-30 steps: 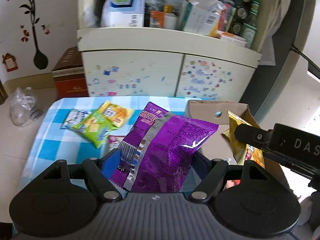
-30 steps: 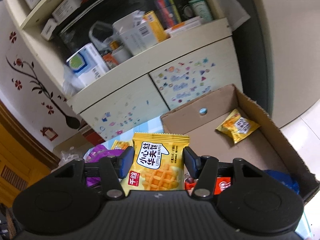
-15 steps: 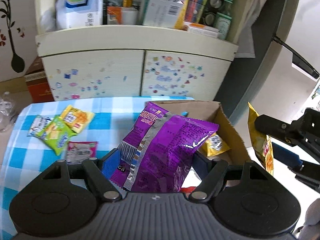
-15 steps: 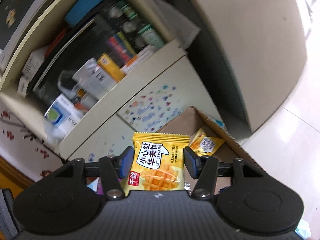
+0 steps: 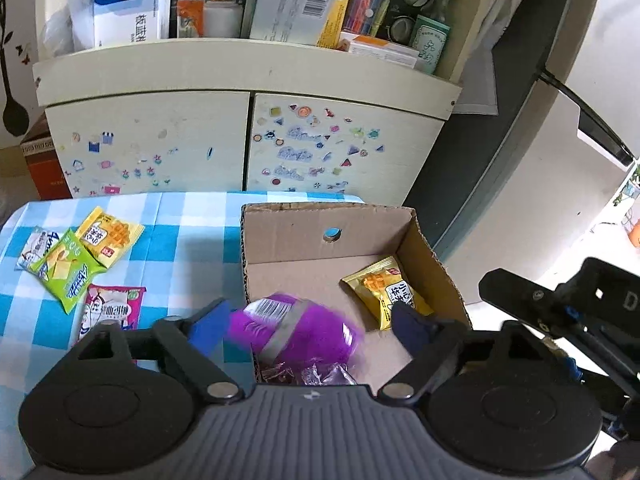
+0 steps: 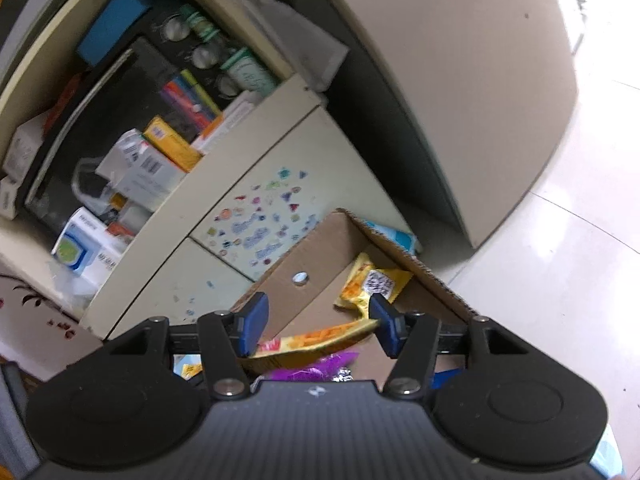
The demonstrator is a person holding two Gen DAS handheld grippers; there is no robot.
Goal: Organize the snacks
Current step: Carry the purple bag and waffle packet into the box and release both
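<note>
Both packets you were gripping are now dropping loose: your left gripper (image 5: 308, 320) has just been opening wide, and the purple bag (image 5: 296, 332), blurred, is falling into the box (image 5: 328, 216). Your right gripper (image 6: 316, 324) has been opening too; its waffle packet (image 6: 316, 340) is lying flat, free of the pads. Another waffle packet (image 5: 384, 292) is sitting inside.
</note>
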